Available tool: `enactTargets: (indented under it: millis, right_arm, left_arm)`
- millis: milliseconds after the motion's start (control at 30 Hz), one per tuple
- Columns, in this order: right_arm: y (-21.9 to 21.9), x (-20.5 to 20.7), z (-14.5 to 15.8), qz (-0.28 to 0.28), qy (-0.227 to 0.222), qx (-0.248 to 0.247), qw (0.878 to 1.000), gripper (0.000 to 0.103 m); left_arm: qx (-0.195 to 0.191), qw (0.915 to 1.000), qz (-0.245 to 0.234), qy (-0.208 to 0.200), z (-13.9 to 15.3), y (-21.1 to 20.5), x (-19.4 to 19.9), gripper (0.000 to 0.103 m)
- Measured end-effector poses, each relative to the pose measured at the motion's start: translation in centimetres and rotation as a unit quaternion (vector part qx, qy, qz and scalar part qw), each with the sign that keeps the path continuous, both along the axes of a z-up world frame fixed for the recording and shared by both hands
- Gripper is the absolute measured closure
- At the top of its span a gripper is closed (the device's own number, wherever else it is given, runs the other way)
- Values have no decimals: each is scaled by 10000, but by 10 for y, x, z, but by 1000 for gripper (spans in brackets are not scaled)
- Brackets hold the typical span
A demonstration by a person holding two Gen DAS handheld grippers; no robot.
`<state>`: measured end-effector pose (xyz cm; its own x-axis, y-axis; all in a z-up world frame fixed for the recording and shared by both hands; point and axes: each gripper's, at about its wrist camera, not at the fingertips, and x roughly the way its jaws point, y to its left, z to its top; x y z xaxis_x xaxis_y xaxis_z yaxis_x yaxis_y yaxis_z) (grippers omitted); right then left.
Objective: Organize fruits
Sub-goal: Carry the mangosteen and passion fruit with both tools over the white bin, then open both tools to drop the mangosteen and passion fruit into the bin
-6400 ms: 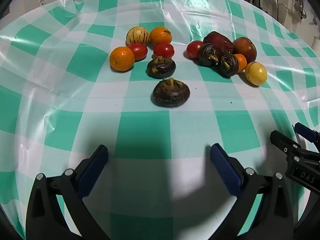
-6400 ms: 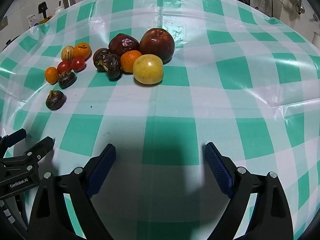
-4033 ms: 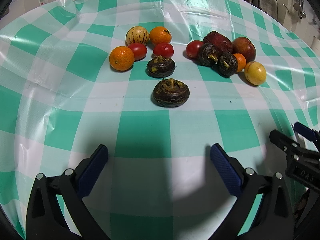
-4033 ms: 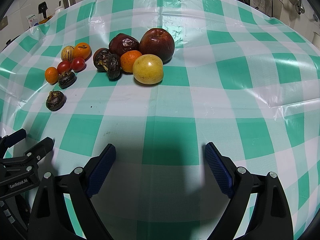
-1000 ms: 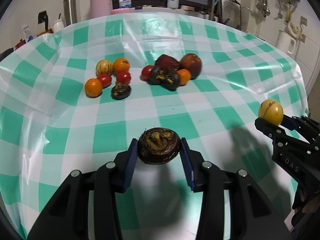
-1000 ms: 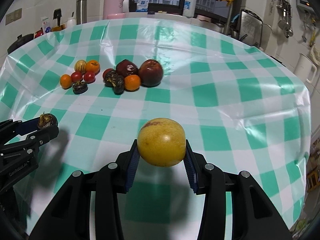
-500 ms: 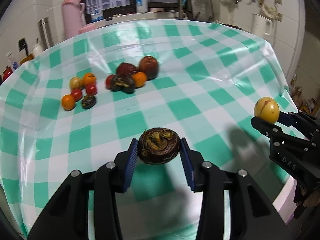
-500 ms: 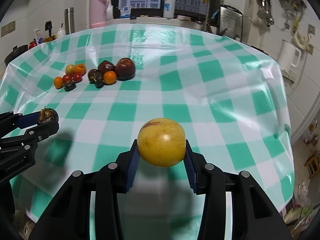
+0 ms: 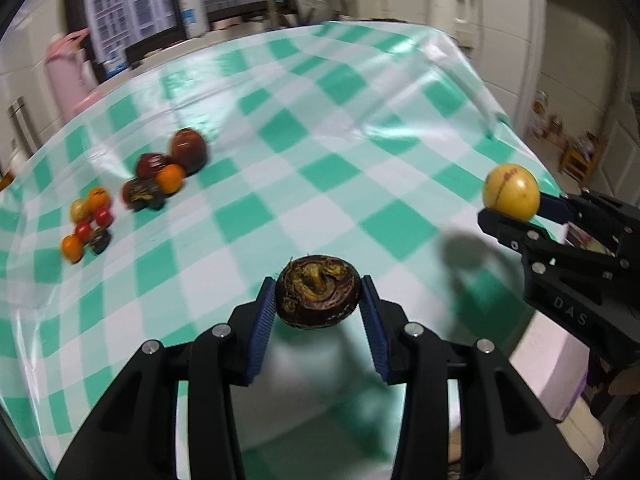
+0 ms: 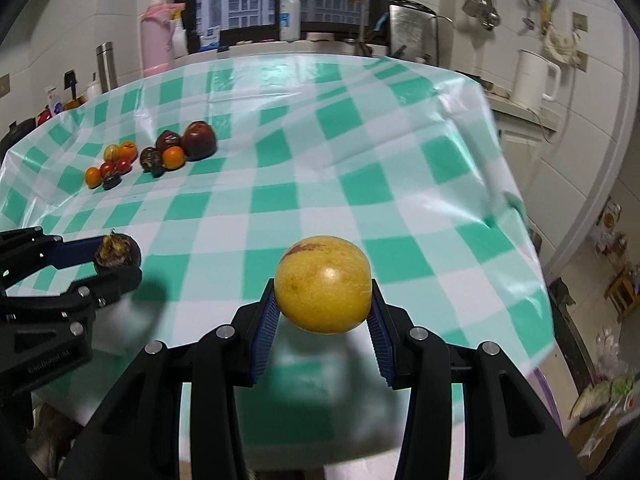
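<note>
My left gripper (image 9: 318, 300) is shut on a dark brown water chestnut (image 9: 317, 295) and holds it high above the near edge of the table. It also shows in the right wrist view (image 10: 116, 255). My right gripper (image 10: 323, 304) is shut on a round yellow fruit (image 10: 323, 289), also held high over the near edge; it shows in the left wrist view (image 9: 511, 192). The other fruits lie far off on the checked tablecloth (image 10: 360, 168): a small cluster of oranges and tomatoes (image 10: 110, 164) and a cluster with a dark red apple (image 10: 199, 140).
The table's right edge (image 10: 520, 208) drops to the floor. Beyond the far edge stand a pink flask (image 10: 156, 40), a steel bottle (image 10: 105, 64), a soap bottle (image 10: 289, 12) and a white kettle (image 10: 532, 76).
Both grippers have kept rising and pulling back from the table with their fruits held. The fruit clusters look smaller and farther; more of the kitchen shows.
</note>
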<state>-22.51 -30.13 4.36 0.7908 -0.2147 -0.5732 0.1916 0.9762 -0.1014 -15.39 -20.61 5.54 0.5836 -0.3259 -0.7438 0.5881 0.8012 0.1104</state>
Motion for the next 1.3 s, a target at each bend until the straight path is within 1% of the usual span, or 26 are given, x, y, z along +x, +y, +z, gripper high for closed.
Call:
enactTargets:
  millis: [133, 267, 400, 467, 567, 667, 833, 867, 967, 1033, 1067, 1100, 1167, 1200, 1233, 1267, 1300]
  right_arm:
    - [-25, -19, -2, -231, -82, 104, 9996, 60]
    - [-55, -40, -7, -513, -189, 259, 9982, 60]
    - [-83, -59, -18, -861, -198, 430, 9952, 60]
    - [-102, -70, -24, -1112, -239, 592, 9917, 60]
    - [-125, -86, -32, -1445, -328, 748, 9861, 60]
    - [-149, -99, -42, -1763, -296, 892, 9798, 60]
    - [-187, -112, -67, -2158, -118, 1307, 9676, 60]
    - [-196, -113, -75, -2247, -63, 1438, 9637, 60]
    - [-217, -114, -101, -2409, 170, 1872, 9522, 60]
    - [-230, -109, -119, -2547, 365, 2116, 9429, 60]
    - [-238, -105, -130, -2584, 505, 2260, 9379, 60]
    - [-243, -101, -139, -2606, 576, 2398, 9334, 60]
    - [-255, -89, -157, -2659, 750, 2719, 9218, 60]
    - [-258, -84, -165, -2674, 828, 2827, 9175, 60]
    - [-262, -77, -173, -2696, 919, 2882, 9143, 60]
    - [-262, -73, -181, -2736, 1054, 2840, 9129, 60]
    - [-262, -68, -186, -2769, 1183, 2768, 9125, 60]
  left_arm:
    - [121, 9991, -415, 22, -5, -29, -16, 61]
    - [184, 9966, -788, 171, -12, -58, -27, 61]
    - [252, 9922, -1209, 172, -15, -85, -44, 61]
    - [265, 9893, -1428, 169, -16, -98, -52, 61]
    - [274, 9819, -1872, 92, -16, -120, -73, 61]
    - [216, 9737, -2264, 140, -18, -136, -90, 61]
    - [202, 9538, -2983, 303, -31, -164, -117, 61]
    - [194, 9478, -3160, 385, -37, -170, -123, 61]
    - [315, 9371, -3428, 580, -54, -186, -132, 61]
    - [529, 9263, -3637, 828, -75, -201, -139, 61]
    - [629, 9235, -3680, 887, -84, -206, -141, 61]
    - [831, 9189, -3726, 991, -100, -214, -143, 61]
    - [1083, 9142, -3690, 1275, -127, -225, -141, 61]
    - [1248, 9112, -3609, 1543, -147, -231, -138, 61]
    - [1382, 9098, -3527, 1697, -161, -236, -135, 61]
    - [1595, 9076, -3398, 1882, -181, -242, -131, 61]
    - [1733, 9056, -3321, 1990, -193, -245, -128, 61]
